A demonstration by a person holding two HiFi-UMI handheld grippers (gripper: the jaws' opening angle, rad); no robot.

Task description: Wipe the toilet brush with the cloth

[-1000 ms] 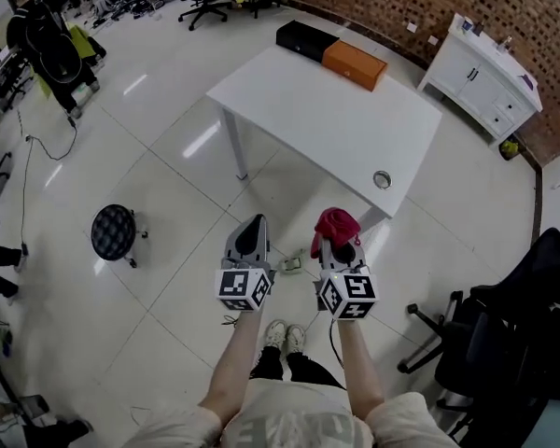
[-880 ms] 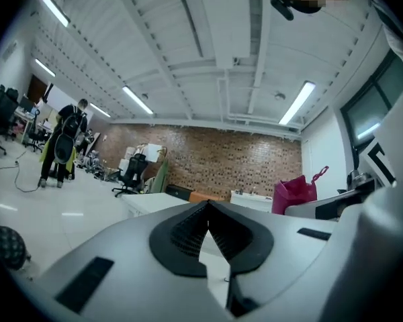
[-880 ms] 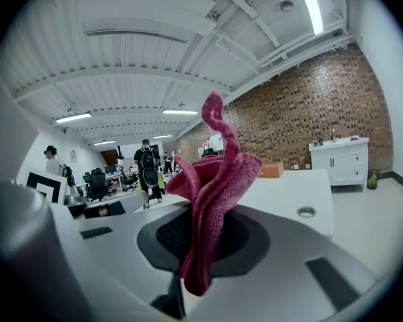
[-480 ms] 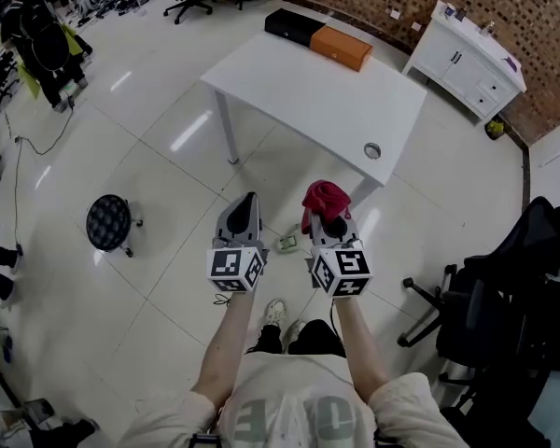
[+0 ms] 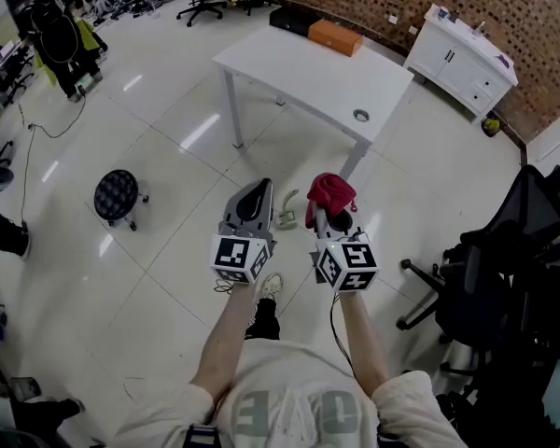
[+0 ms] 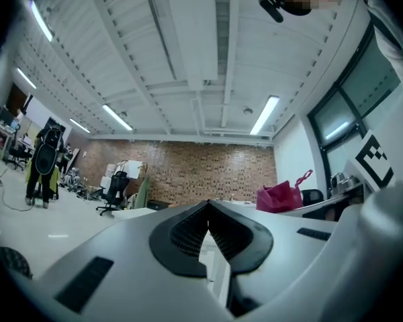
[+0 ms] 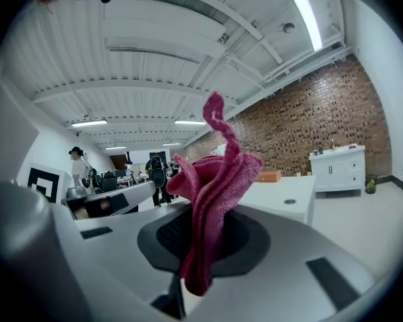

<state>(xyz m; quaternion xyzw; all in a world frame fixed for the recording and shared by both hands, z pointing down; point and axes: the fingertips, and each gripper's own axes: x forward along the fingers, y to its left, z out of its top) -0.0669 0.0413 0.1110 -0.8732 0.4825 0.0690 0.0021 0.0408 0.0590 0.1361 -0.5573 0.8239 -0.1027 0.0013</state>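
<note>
My right gripper (image 5: 333,215) (image 7: 200,243) is shut on a crumpled red-pink cloth (image 5: 329,194) (image 7: 211,200), which sticks up out of the jaws. Beside it, my left gripper (image 5: 255,197) (image 6: 208,237) is shut with nothing between its pads. Both are held level in front of the person, above the tiled floor, pointing toward a white table (image 5: 308,73). The cloth also shows at the right edge of the left gripper view (image 6: 279,196). No toilet brush shows in any view.
On the table's far end lie a black box (image 5: 291,19) and an orange box (image 5: 335,37). A white cabinet (image 5: 462,59) stands against the brick wall. A round black stool (image 5: 117,195) is at left, black office chairs (image 5: 504,287) at right. A small object (image 5: 287,218) lies on the floor.
The person has walked forward; both grippers moved with them and rose slightly in view. The table now lies farther up the picture. The cloth stays gripped.
</note>
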